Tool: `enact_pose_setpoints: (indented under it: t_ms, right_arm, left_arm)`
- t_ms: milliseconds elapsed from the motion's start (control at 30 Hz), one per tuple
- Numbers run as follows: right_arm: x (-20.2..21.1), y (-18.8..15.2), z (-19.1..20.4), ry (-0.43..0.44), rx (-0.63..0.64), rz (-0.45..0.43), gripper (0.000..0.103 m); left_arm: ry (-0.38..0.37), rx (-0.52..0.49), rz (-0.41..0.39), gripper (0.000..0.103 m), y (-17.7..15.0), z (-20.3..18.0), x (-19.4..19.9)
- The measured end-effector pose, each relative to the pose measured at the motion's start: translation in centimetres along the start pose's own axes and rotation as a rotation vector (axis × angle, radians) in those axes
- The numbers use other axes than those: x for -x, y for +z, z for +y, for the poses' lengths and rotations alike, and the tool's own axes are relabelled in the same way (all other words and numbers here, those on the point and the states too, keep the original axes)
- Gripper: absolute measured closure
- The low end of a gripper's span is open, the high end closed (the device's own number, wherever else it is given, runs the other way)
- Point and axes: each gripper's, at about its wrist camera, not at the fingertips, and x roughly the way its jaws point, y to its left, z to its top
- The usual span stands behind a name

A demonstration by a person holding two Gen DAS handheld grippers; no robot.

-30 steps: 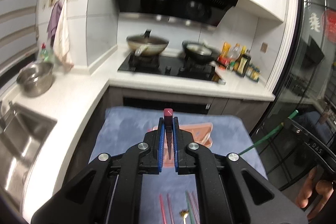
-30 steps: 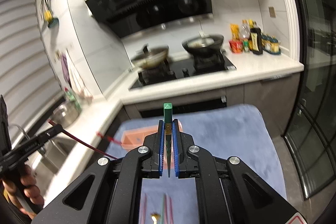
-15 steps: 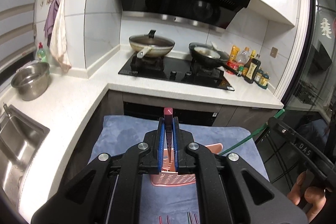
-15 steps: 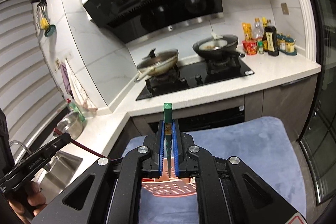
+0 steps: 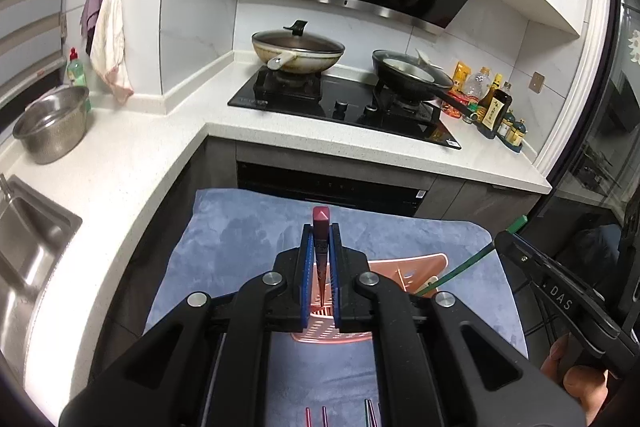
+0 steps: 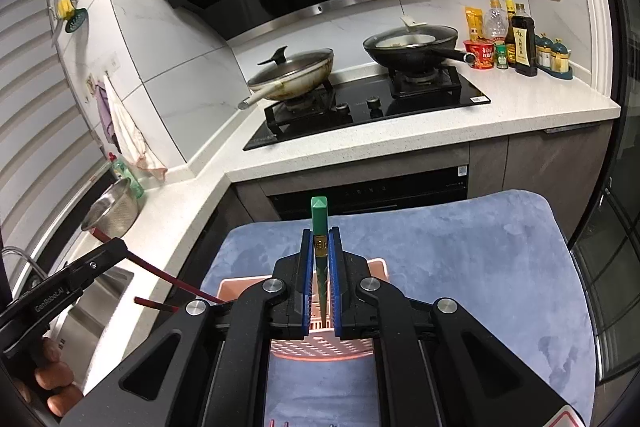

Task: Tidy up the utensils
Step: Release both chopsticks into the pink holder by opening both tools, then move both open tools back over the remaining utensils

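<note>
My left gripper [image 5: 321,233] is shut on a dark red chopstick [image 5: 321,221] that points down toward a pink slotted utensil basket [image 5: 416,269] on a blue cloth [image 5: 240,239]. My right gripper [image 6: 321,235] is shut on a green chopstick [image 6: 319,213], held upright over the same basket [image 6: 320,347]. The left view shows the right gripper [image 5: 560,299] with the green chopstick [image 5: 464,269] angling toward the basket. The right view shows the left gripper [image 6: 72,279] with the red chopstick [image 6: 168,277] slanting toward the basket's left rim.
More red and green chopsticks [image 5: 316,415] lie on the cloth near its front edge. Behind the cloth is a white counter [image 5: 120,155] with a hob, two pans [image 5: 298,51], a steel bowl [image 5: 52,127], a sink [image 5: 24,235] at left and bottles [image 5: 494,107] at right.
Both grippers have lifted and come in over the pink basket, each still gripping its chopstick. The loose utensils on the cloth have dropped toward the bottom of the views.
</note>
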Motion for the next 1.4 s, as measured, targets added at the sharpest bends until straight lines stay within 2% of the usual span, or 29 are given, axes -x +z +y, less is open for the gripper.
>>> enact_pose_setpoints:
  t_ms: [167, 267, 467, 667, 833, 1100, 1400]
  right_arm:
    - [0.5, 0.0, -0.4, -0.008, -0.011, -0.012, 0.091]
    - [1.1, 0.2, -0.4, -0.012, -0.015, -0.022, 0.091]
    - [3.1, 0.0, -0.1, -0.011, 0.0, -0.039, 0.091]
    - [5.6, -2.0, -0.2, -0.009, 0.008, -0.024, 0.091]
    - [7.6, -5.5, -0.5, -0.016, 0.024, 0.023, 0.091]
    - [10.0, -12.3, -0.6, -0.039, 0.069, 0.12, 0.091]
    - [11.3, -22.5, -1.3, -0.094, 0.118, 0.285, 0.091]
  left_arm:
    - [0.007, 0.009, -0.003, 0.095, -0.2, 0.3, 0.1]
    - [0.014, 0.009, -0.007, 0.083, -0.1, 0.3, 0.4]
    - [0.019, 0.013, -0.025, 0.082, -0.4, 0.4, 2.1]
    - [0.033, 0.003, -0.042, 0.082, -1.6, 0.4, 4.6]
    - [0.05, -0.008, -0.03, 0.082, -4.0, 0.6, 6.2]
    - [0.084, -0.03, 0.039, 0.082, -10.5, 1.5, 7.8]
    - [0.116, -0.065, 0.15, 0.082, -18.4, 2.0, 7.6]
